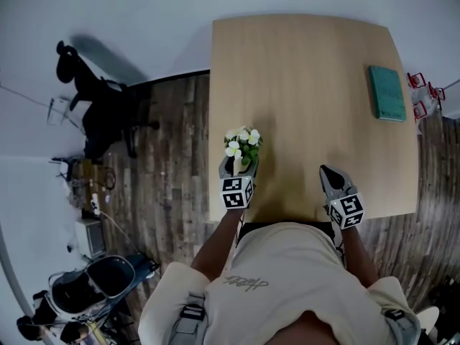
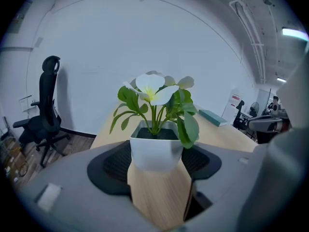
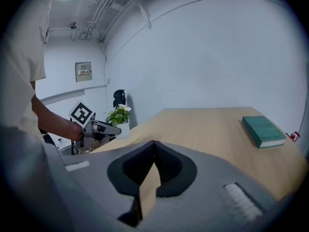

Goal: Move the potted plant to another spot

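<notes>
**White square pot (image 2: pixel 155 151) of green leaves and white flowers, clamped in the left tongs (image 1: pixel 241 161) over the near left part of the light wooden desk (image 1: pixel 309 85).**

The pot is gripped on two opposite side walls, below the rim. Whether its base rests on the desk cannot be told. The right tongs (image 3: pixel 153 146) are closed together and empty, well apart from it. The pot is judged light, stiff and smooth, so slipping is possible. The stems are soft and fragile, so hold is best taken on the walls, with the pot upright.

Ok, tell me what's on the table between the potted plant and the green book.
Nothing: the head view shows only bare tabletop between the potted plant and the green book.
</notes>
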{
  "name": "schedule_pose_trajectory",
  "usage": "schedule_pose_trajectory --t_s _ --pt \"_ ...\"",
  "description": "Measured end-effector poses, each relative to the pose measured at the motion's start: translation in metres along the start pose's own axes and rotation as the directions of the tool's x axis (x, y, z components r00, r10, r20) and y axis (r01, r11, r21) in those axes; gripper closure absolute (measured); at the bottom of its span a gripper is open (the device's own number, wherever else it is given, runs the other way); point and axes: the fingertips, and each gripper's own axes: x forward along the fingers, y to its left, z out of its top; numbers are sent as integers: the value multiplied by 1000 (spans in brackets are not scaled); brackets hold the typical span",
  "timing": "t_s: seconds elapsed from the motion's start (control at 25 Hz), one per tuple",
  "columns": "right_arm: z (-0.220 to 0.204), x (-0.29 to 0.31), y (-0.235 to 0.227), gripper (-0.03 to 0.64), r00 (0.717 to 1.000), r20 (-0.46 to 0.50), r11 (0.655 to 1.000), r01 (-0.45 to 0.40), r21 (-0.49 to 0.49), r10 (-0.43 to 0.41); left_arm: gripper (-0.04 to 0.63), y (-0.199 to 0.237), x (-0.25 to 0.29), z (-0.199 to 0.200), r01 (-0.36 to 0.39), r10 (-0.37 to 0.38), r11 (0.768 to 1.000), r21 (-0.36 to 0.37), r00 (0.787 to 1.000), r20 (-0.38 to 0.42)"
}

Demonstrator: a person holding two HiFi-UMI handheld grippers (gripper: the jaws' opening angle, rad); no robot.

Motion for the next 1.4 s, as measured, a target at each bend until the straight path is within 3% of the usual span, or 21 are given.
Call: schedule_pose_trajectory --t_s 0.24,0.44,0.76,1.08,1.4 --pt "14 7 15 614 998 5 997 58 -58 -58 253 32 16 19 15 -15 1000 14 1000 14" --pt "6 -4 21 614 990 -32 990 134 -38 -136 253 55 37 28 29 -30 999 31 999 17" --pt "-14 -13 26 614 979 -75 982 187 -27 -189 253 80 85 28 17 -18 998 53 1000 13" --pt "-24 -19 18 614 967 -123 975 222 -12 -222 253 104 121 34 -30 28 994 103 1000 13" --pt "-31 -21 6 614 961 -164 975 222 -15 -222 253 118 139 37 -94 92 994 59 995 37"
